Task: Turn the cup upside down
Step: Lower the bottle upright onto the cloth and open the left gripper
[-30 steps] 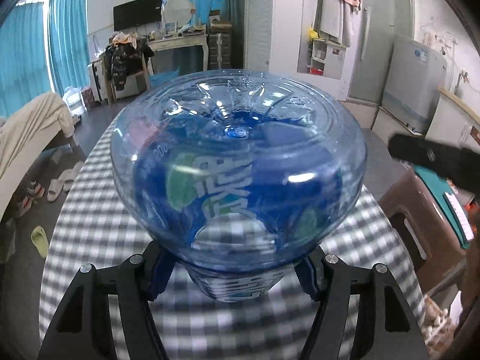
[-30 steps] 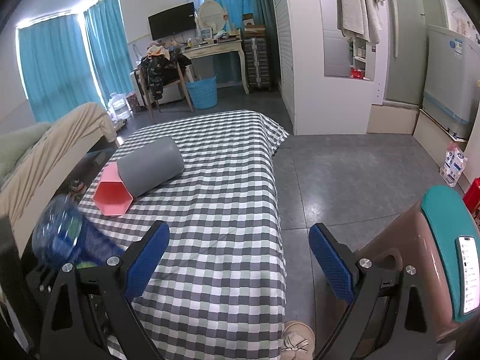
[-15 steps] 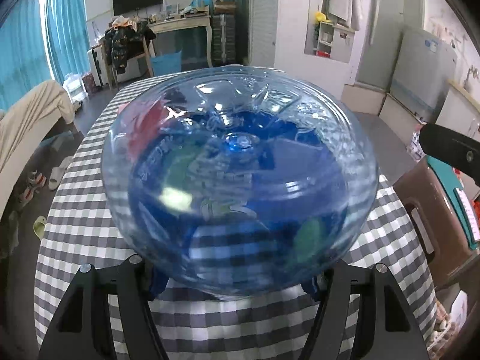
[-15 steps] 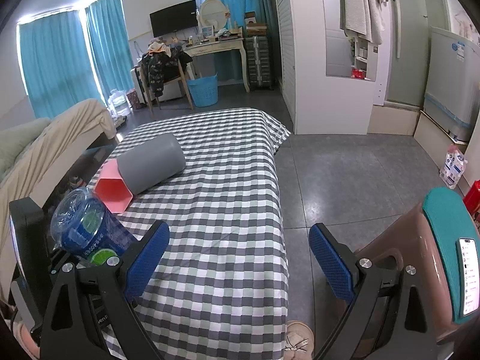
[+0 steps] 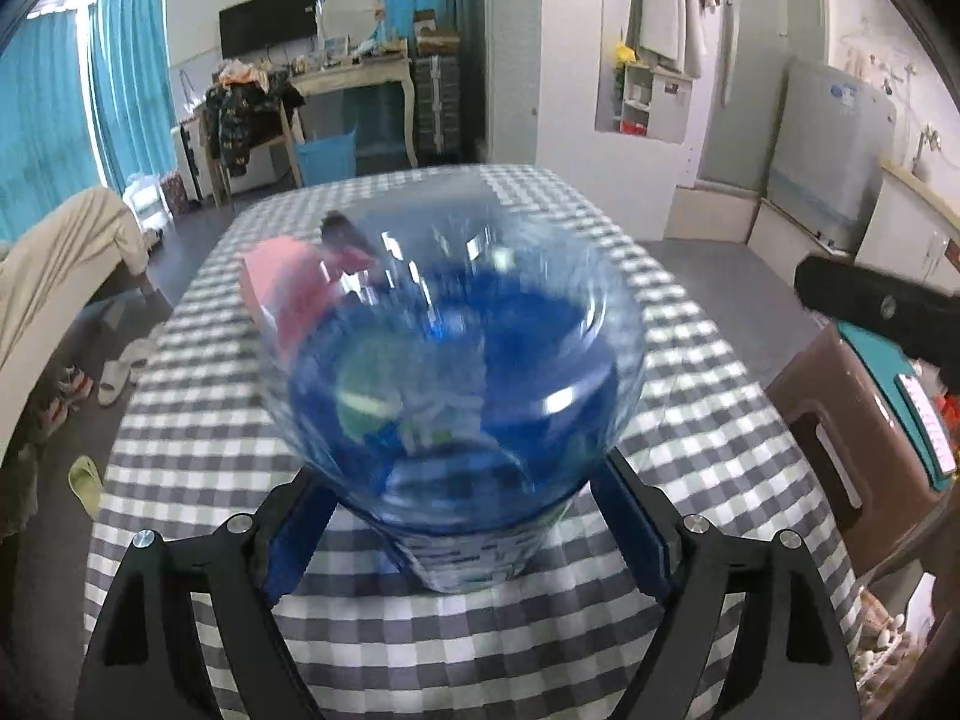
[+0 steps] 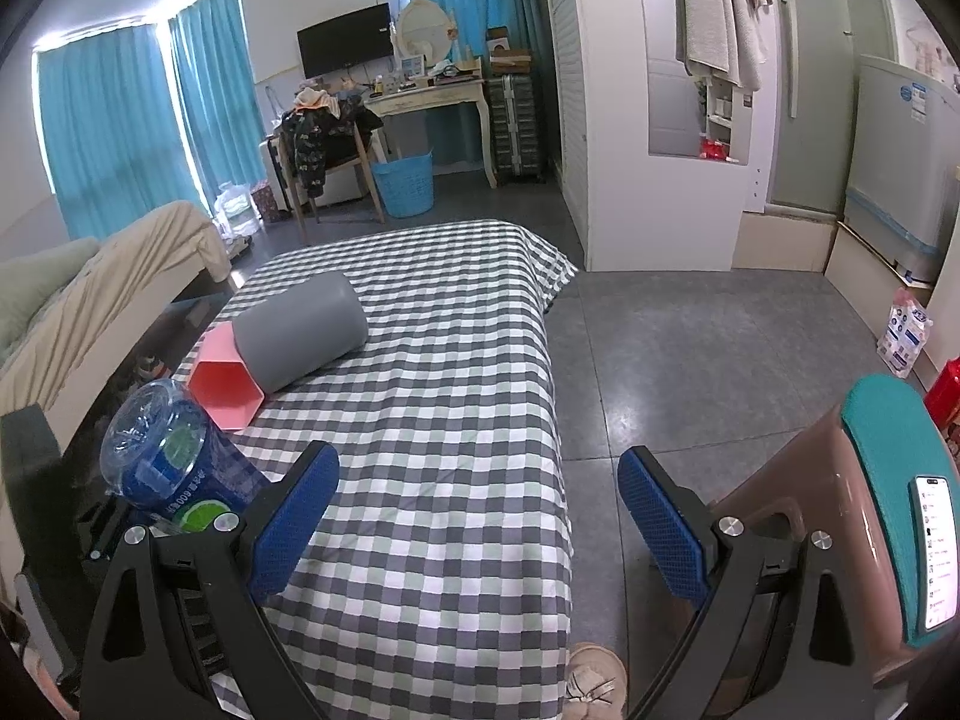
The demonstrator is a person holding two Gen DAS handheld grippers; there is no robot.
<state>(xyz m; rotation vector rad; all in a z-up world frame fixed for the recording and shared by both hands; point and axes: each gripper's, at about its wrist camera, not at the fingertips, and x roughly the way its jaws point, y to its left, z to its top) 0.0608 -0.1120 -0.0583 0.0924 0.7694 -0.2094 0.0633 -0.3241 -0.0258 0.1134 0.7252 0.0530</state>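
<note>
My left claw (image 5: 462,516) grips the blue cup (image 5: 450,372), mid-flip, seemingly base-first toward the camera; next, set it rim-down on the table (image 5: 690,372); right claw (image 6: 480,510) open, idle

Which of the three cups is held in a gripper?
The clear blue cup, clamped by the left gripper; the grey cup and pink cup lie on the table.

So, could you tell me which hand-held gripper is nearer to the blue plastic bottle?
Left. The left hand-held gripper is clamped on the blue plastic bottle; the right hand-held gripper is open and empty, with the bottle off to its left.
</note>
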